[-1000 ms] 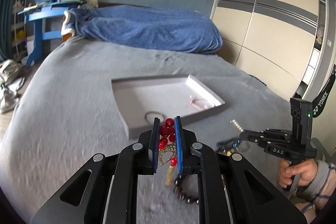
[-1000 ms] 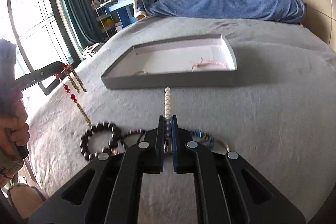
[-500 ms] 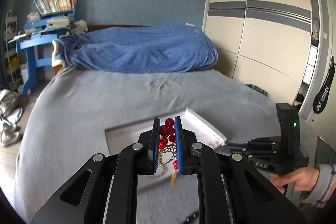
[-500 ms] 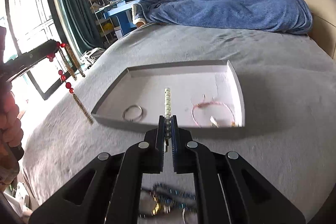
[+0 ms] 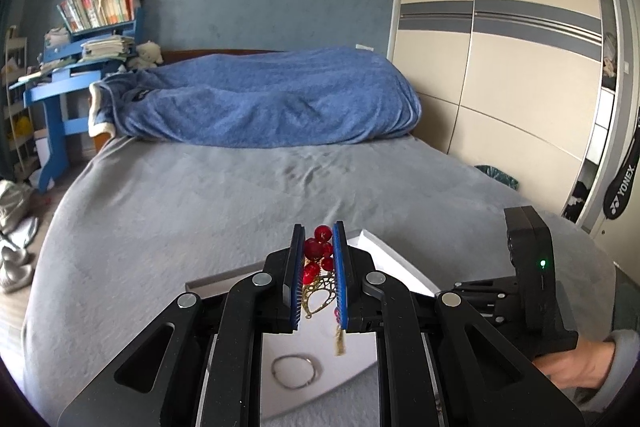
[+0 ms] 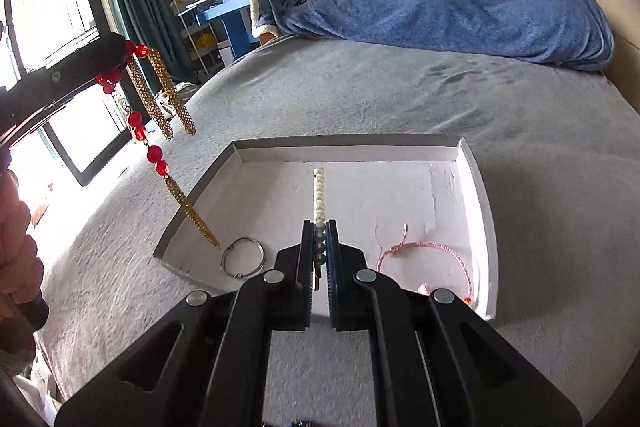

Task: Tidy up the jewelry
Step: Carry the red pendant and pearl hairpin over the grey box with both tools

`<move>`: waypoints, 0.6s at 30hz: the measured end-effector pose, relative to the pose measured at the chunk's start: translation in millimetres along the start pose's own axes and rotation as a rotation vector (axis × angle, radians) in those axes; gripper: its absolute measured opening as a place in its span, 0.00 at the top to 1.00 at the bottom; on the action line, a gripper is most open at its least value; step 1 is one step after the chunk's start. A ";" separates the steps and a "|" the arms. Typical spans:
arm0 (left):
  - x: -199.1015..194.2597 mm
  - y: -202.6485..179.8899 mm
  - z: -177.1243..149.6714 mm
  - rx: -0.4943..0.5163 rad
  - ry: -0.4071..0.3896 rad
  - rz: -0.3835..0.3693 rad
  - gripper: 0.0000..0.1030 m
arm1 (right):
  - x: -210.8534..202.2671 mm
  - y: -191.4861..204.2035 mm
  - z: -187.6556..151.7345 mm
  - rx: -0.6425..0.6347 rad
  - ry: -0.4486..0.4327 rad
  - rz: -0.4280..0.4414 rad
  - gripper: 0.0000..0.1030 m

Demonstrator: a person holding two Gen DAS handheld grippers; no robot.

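Now that both hands have carried their loads from the bed (image 5: 168,211) to above the tray (image 5: 392,263), the left wrist view shows the left gripper (image 5: 317,277) clamped on the red-bead necklace (image 5: 316,255) over the tray's silver ring (image 5: 295,371). In the right wrist view, the right gripper (image 6: 319,259) pinches the pearl strand (image 6: 319,195) above the tray, between ring and pink bracelet (image 6: 428,251); release looks next.

Right tongs (image 6: 319,229) clamping pearl strand (image 6: 319,191) above white tray (image 6: 486,211), silver ring (image 6: 242,257), pink bracelet (image 6: 430,251) inside.
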State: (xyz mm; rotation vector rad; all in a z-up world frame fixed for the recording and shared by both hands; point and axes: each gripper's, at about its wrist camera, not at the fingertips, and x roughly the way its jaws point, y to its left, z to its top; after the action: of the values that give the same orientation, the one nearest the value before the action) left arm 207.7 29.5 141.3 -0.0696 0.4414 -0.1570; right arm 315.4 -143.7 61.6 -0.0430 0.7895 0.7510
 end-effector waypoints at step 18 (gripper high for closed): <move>64.4 29.4 -74.2 0.015 0.213 0.083 0.86 | 66.2 -0.1 -14.7 0.003 0.164 -0.053 0.94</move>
State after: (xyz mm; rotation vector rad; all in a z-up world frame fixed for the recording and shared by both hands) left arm 237.2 45.3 44.4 -0.0200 0.6544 -0.0858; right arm 336.8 -108.8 7.5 -0.1235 0.9422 0.7016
